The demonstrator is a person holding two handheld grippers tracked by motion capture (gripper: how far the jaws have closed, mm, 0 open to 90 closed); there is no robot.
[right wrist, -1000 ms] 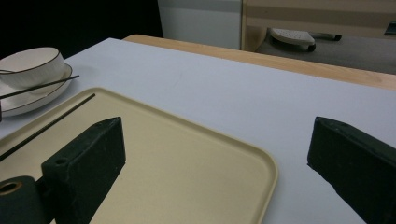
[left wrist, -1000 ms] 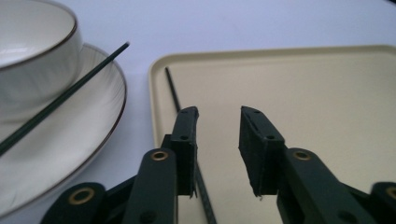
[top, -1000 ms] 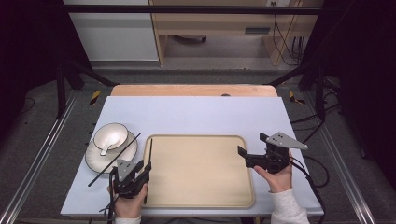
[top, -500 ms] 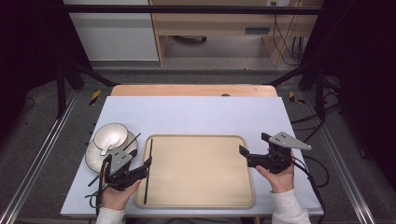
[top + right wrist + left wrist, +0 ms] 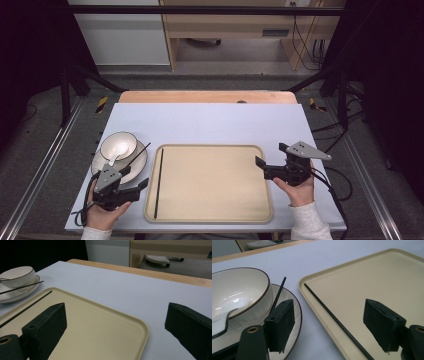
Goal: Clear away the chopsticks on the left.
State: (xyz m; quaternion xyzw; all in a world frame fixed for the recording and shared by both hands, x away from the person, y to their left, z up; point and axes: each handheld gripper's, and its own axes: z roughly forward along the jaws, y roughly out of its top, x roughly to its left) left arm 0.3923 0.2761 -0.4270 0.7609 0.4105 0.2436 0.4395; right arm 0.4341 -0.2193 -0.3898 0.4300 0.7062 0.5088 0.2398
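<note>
The left tool (image 5: 131,186) sits at the bench's near left corner, jaws spread and holding nothing. Its own camera shows what the high view blurs: one thin black chopstick (image 5: 337,321) lying inside the tray (image 5: 387,277) along its raised left rim, another chopstick (image 5: 277,293) leaning across the ribbed plate (image 5: 297,315) beside the glossy dark-rimmed bowl (image 5: 242,290), a white spoon (image 5: 222,321) resting in it. The right tool (image 5: 272,162), jaws also spread wide and empty, hovers at the tray's right edge. The smooth beige tray has rounded corners; the pale bench (image 5: 210,125) beyond it lies open.
</note>
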